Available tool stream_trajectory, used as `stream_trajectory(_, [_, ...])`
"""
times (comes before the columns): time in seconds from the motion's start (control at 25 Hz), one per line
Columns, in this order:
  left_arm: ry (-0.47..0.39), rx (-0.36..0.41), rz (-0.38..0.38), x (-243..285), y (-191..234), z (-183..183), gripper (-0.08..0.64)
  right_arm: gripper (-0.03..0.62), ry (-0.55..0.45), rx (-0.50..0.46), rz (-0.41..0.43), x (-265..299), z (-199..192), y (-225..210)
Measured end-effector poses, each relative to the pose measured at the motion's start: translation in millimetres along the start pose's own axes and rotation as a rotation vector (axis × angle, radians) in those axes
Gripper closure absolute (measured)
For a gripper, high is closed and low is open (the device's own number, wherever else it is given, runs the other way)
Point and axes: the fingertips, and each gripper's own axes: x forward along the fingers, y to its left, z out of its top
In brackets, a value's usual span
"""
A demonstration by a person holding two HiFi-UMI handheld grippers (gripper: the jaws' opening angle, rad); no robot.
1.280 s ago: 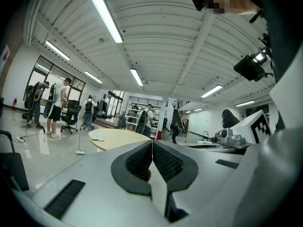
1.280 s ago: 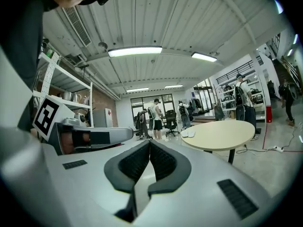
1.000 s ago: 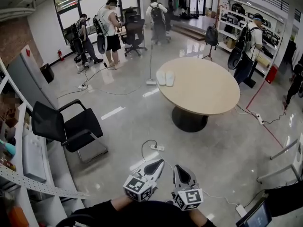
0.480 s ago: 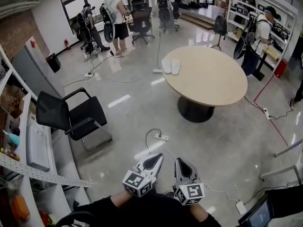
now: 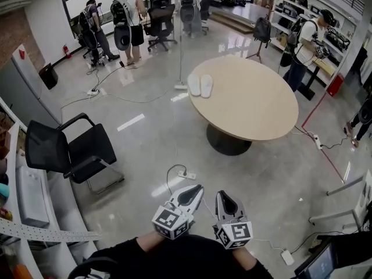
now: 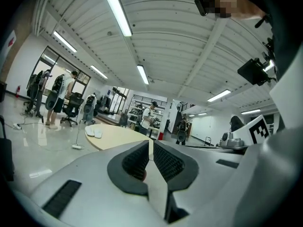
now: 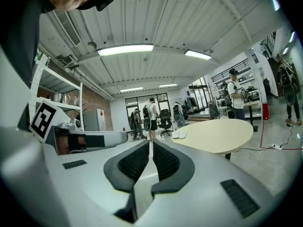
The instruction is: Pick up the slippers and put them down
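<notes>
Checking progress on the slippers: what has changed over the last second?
Only the viewpoint shifted, the chair sliding left in frame. Nothing was gripped or released. The left claw and right claw stay shut and empty; the slippers stay side by side on the table.

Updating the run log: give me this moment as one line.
phase: before pickup | left gripper: shut, empty | right gripper: shut, empty | slippers: side by side on table, untouched
</notes>
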Motion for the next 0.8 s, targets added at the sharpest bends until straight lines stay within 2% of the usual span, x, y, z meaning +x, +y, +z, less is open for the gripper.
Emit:
stream_trajectory(0.16, [0.000, 0.000, -0.019, 36.9, 52.1, 22.8, 0.537, 0.577, 0.003, -0.005, -0.037, 64.1, 15.6, -19.1])
stream_trajectory(0.32, [0.004, 0.001, -0.020, 52.8, 106.6, 38.5, 0.535, 0.577, 0.015, 0.007, -0.027, 126.4, 19.8, -15.5])
stream_trajectory(0.52, [-0.002, -0.050, 0.053, 56.2, 183.0, 48.3, 0.535, 0.572, 0.053, 0.012, 0.017, 192.8, 16.8, -0.2])
stream_trajectory(0.68, [0.000, -0.087, 0.107, 59.0, 224.7, 50.0, 0.528, 0.532, 0.074, 0.016, 0.029, 227.6, 19.1, -1.8])
stream_trajectory(0.72, [-0.005, -0.092, 0.116, 60.8, 232.4, 51.3, 0.497, 0.520, 0.077, 0.021, 0.029, 234.9, 18.6, -3.0])
stream_trajectory(0.8, [-0.015, -0.099, 0.134, 67.0, 248.1, 55.7, 0.385, 0.495, 0.087, 0.035, 0.034, 250.4, 16.7, -6.1])
